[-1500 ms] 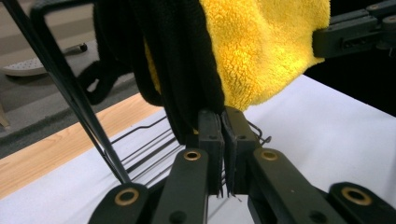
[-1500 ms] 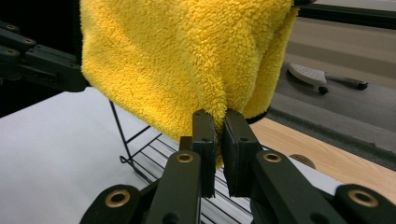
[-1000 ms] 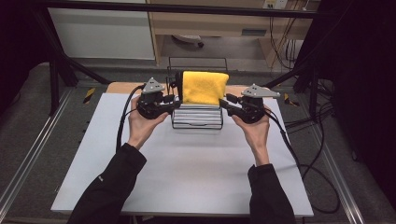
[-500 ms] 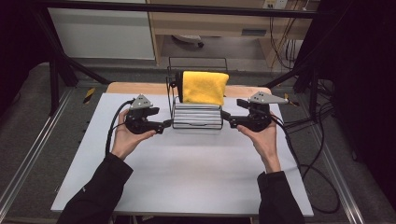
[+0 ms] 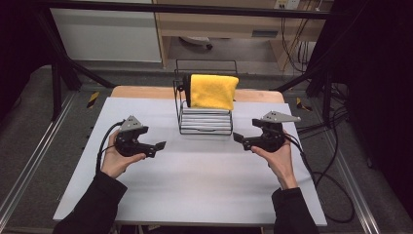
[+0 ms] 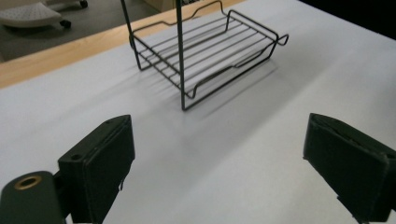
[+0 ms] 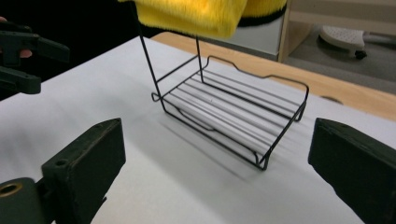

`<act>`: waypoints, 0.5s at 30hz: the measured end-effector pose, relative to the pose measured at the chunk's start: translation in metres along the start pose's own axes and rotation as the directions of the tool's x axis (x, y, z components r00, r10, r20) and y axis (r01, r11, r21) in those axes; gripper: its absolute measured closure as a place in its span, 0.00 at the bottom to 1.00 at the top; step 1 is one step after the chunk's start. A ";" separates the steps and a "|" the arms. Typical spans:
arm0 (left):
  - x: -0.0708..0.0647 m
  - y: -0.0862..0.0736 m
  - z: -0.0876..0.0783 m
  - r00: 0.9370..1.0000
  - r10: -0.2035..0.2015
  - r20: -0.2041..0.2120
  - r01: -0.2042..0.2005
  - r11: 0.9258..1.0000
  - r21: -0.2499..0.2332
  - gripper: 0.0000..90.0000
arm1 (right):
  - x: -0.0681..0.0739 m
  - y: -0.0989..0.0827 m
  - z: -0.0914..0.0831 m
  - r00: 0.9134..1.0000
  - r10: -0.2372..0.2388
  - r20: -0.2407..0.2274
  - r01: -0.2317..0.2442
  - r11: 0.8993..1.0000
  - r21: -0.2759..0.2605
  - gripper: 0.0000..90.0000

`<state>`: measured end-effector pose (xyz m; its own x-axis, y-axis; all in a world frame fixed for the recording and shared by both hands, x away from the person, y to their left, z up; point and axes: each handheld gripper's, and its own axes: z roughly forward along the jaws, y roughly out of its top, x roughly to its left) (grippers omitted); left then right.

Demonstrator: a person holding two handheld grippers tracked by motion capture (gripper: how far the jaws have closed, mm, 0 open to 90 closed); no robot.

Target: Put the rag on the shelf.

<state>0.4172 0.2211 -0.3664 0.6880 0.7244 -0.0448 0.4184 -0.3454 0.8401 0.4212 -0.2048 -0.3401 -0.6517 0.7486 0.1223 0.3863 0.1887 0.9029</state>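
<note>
Standing wide with nothing between its jaws, the left gripper [image 5: 160, 145] has just been opening and sits low over the white table [image 5: 195, 195], well to the left of the black wire rack [image 5: 204, 122]. The right gripper [image 5: 238, 138] mirrors it on the other side, its jaws likewise just spread and holding nothing, tips pointed toward the rack's right end.

The yellow towel [image 5: 213, 91] hangs folded over the rack's top bar, draped down the front, touched by neither gripper.

Judged from this layout, the main risk is the rack itself: it looks light and stands free on a smooth surface, so a jaw clipping one of its thin uprights on the way back in could slide or tip it and shake the towel off the bar. The towel's drape looks uneven in the right gripper view [image 7: 187, 16], so a tug from one side alone might pull it off crooked.

The rack's lower shelf [image 6: 210, 51], a tray of parallel wires with a raised rim, holds nothing; in both gripper views the table shows straight through it.
</note>
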 end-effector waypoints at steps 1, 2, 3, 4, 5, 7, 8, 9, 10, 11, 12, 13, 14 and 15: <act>0.000 -0.005 -0.001 1.000 -0.004 -0.004 0.004 1.000 0.005 0.09 | 0.000 -0.004 0.000 1.000 -0.001 0.003 0.001 1.000 0.008 0.04; 0.000 -0.008 -0.002 1.000 -0.004 -0.004 0.004 1.000 0.008 0.09 | -0.001 -0.008 0.000 1.000 0.001 0.003 -0.001 1.000 0.017 0.04; -0.001 -0.013 -0.003 1.000 -0.013 -0.005 0.013 1.000 0.007 0.09 | -0.001 -0.011 0.000 1.000 0.005 0.002 -0.005 1.000 0.019 0.03; -0.001 -0.017 -0.003 1.000 -0.019 -0.004 0.019 1.000 0.008 0.09 | -0.001 -0.015 0.000 1.000 0.013 0.002 -0.013 1.000 0.023 0.03; -0.001 -0.022 -0.004 1.000 -0.024 -0.006 0.024 1.000 0.012 0.09 | -0.001 -0.019 0.000 1.000 0.011 0.003 -0.011 1.000 0.030 0.02; -0.001 -0.031 -0.005 0.999 -0.035 -0.007 0.035 0.999 0.017 0.09 | -0.003 -0.028 0.000 1.000 0.018 0.003 -0.018 0.999 0.036 0.02; -0.001 -0.035 -0.006 0.999 -0.036 -0.006 0.036 0.999 0.021 0.09 | -0.003 -0.032 0.001 1.000 0.024 0.002 -0.024 0.999 0.045 0.01; 0.000 -0.039 -0.006 0.999 -0.041 -0.007 0.041 0.999 0.021 0.09 | -0.004 -0.037 0.001 1.000 0.027 0.002 -0.027 0.998 0.050 0.01; 0.000 -0.043 -0.007 0.999 -0.044 -0.008 0.044 0.999 0.022 0.09 | -0.005 -0.041 0.001 1.000 0.030 -0.002 -0.030 0.998 0.056 0.01; 0.000 -0.047 -0.008 0.999 -0.044 -0.008 0.044 0.999 0.024 0.09 | -0.005 -0.045 0.001 0.999 0.037 -0.004 -0.037 0.997 0.062 0.01; 0.000 -0.050 -0.009 0.999 -0.045 -0.009 0.045 0.999 0.026 0.09 | -0.006 -0.050 0.001 0.999 0.034 -0.007 -0.033 0.997 0.064 0.01; 0.001 -0.053 -0.010 0.999 -0.046 -0.009 0.047 0.999 0.028 0.09 | -0.007 -0.054 0.001 0.999 0.036 -0.010 -0.035 0.997 0.068 0.01; 0.002 -0.056 -0.011 0.999 -0.051 -0.008 0.051 0.998 0.028 0.09 | -0.007 -0.058 0.000 0.999 0.032 -0.017 -0.031 0.997 0.073 0.01; 0.003 -0.058 -0.011 0.999 -0.053 -0.009 0.054 0.998 0.024 0.09 | -0.008 -0.062 0.000 0.999 0.033 -0.020 -0.031 0.997 0.074 0.01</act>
<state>0.3881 0.2501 -0.4093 0.6594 0.7470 -0.0849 0.4688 -0.3202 0.8232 0.4024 -0.2222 -0.3966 -0.6518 0.7413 0.1599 0.4534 0.2119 0.8657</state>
